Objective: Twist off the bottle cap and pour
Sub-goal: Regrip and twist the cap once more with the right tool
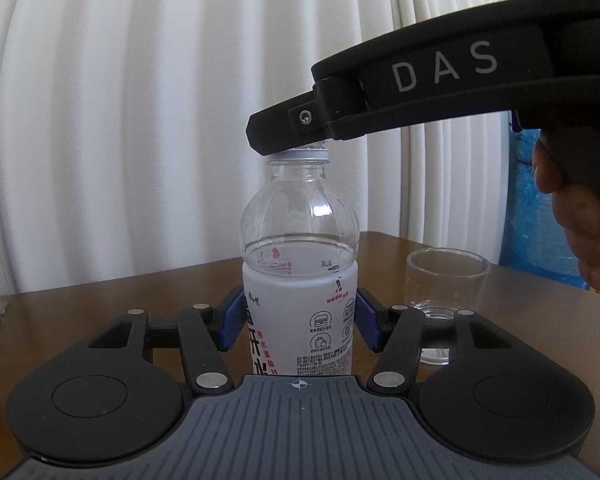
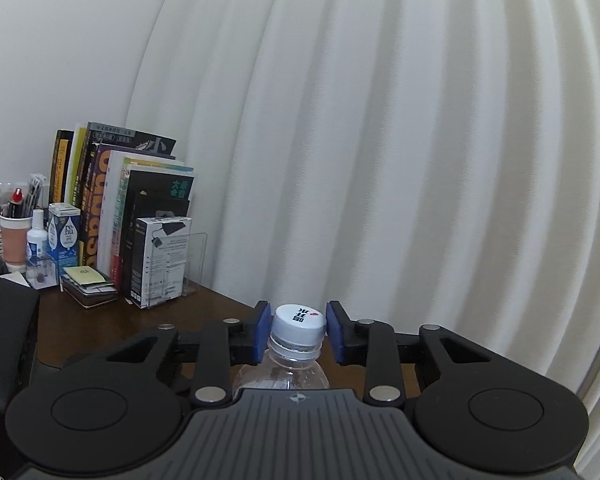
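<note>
Left wrist: bottle (image 1: 300,280) upright (cap (image 1: 300,155) topmost)

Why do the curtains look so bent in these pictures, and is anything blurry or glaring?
Left wrist view: the wide lens bows the curtain; soft daylight, small glints on the bottle and glass, everything sharp. Right wrist view: the curtain curves more strongly, the books lean, the corners darken; no blur.

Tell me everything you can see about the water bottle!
The bottle is clear ribbed plastic with a frosted white label printed in red and black. It stands upright on the brown table, with water up to just above the label. Its white cap is on. The left gripper clamps its body; the right gripper grips the cap.
</note>
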A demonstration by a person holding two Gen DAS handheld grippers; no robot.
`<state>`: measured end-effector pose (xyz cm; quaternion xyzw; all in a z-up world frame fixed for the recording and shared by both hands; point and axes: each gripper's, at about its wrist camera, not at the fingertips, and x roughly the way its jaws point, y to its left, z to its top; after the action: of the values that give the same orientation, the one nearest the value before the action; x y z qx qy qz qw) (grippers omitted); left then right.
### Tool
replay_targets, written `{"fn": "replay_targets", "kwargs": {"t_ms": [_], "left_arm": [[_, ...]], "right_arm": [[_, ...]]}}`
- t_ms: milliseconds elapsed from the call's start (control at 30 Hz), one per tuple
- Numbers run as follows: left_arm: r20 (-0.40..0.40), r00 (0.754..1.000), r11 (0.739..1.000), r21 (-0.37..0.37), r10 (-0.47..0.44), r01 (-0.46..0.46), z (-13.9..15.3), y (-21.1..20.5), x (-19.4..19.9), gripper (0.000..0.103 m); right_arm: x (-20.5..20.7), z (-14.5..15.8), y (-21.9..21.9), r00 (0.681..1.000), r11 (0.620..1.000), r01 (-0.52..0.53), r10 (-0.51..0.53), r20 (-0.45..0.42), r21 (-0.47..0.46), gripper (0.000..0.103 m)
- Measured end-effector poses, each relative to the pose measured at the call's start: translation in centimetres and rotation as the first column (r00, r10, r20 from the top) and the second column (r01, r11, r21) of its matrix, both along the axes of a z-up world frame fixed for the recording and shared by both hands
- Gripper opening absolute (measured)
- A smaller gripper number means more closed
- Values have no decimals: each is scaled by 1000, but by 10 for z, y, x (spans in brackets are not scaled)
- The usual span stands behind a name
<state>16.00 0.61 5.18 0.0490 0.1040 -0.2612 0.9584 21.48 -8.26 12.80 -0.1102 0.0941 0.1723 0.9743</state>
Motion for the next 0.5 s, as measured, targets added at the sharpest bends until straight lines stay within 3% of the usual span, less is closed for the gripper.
{"fn": "replay_targets", "kwargs": {"t_ms": [233, 500], "left_arm": [[-1, 1000, 1000, -2, -2, 2, 2, 1, 4, 57], [5, 1000, 1000, 5, -11, 11, 2, 2, 5, 57]], "right_arm": [[13, 10, -23, 985, 987, -160, 162, -63, 23, 32], [32, 19, -46, 916, 919, -394, 392, -88, -13, 32]]}}
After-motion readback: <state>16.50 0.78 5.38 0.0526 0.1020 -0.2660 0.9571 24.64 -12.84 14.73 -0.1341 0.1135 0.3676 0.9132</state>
